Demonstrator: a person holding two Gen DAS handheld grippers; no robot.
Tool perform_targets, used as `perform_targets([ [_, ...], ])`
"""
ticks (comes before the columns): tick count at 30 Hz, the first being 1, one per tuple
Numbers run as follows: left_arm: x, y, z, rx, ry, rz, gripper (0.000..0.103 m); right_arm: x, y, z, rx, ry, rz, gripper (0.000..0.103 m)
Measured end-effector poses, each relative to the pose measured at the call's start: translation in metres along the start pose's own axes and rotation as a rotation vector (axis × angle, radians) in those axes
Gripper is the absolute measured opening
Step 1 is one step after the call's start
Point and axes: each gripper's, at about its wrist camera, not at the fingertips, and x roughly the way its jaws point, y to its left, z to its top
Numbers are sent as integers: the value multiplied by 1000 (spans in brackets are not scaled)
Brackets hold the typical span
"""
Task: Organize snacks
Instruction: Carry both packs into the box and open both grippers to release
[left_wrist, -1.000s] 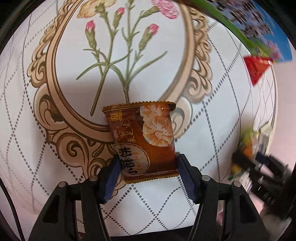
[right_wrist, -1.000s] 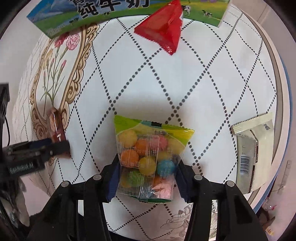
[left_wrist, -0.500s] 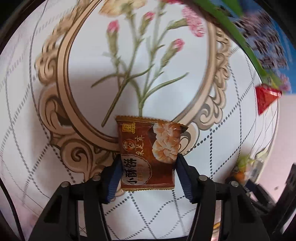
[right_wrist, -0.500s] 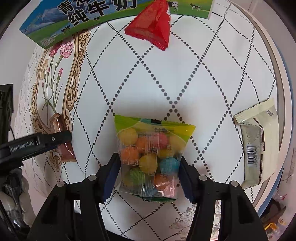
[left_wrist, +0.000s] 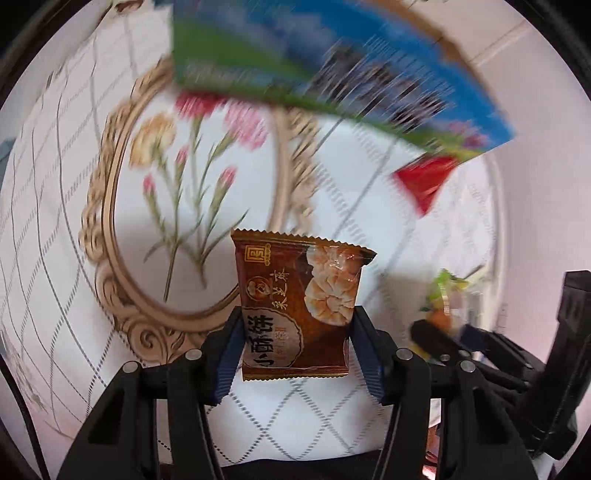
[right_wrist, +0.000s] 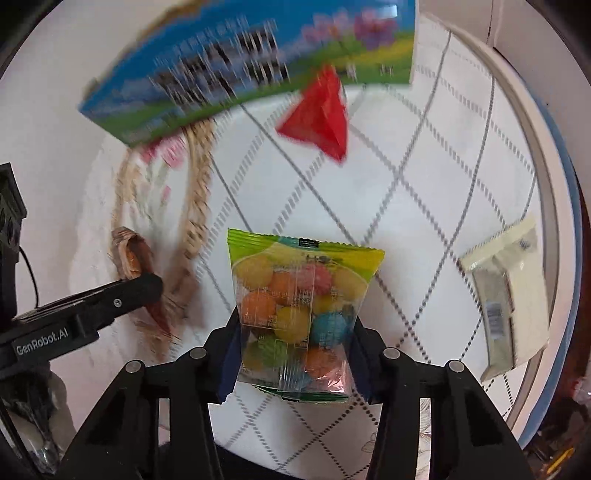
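Note:
My left gripper (left_wrist: 295, 350) is shut on a brown pastry packet (left_wrist: 299, 299) and holds it above the patterned tablecloth. My right gripper (right_wrist: 295, 354) is shut on a clear green-topped bag of coloured candy balls (right_wrist: 299, 302), also off the cloth. The right wrist view shows the left gripper (right_wrist: 140, 288) with the brown packet (right_wrist: 129, 258) at the left. The left wrist view shows the right gripper (left_wrist: 443, 332) with its candy bag (left_wrist: 443, 291) at the right. A blue-green milk carton box (right_wrist: 240, 62) lies at the far side, blurred in both views (left_wrist: 332, 66).
A red triangular snack packet (right_wrist: 321, 114) lies in front of the box, also in the left wrist view (left_wrist: 424, 181). A cream-white packet (right_wrist: 509, 295) lies near the round table's right rim (right_wrist: 554, 206). The cloth carries a gold oval frame with flowers (left_wrist: 184, 177).
Both grippers have moved towards the far side with their packets; the milk box and red packet now appear larger and nearer. Both views are blurred by motion.

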Motion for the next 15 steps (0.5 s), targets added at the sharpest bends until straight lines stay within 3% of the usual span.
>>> perform_targets([
  [6, -69, -28, 38, 61, -111, -92, 54, -61, 3, 46, -7, -124, 66, 52],
  [8, -83, -58, 69, 80, -145, -103, 54, -74, 7, 69, -3, -159, 78, 52],
  [15, -94, -73, 154, 95, -185, -68, 54, -90, 20, 159, -31, -268, 68, 52],
])
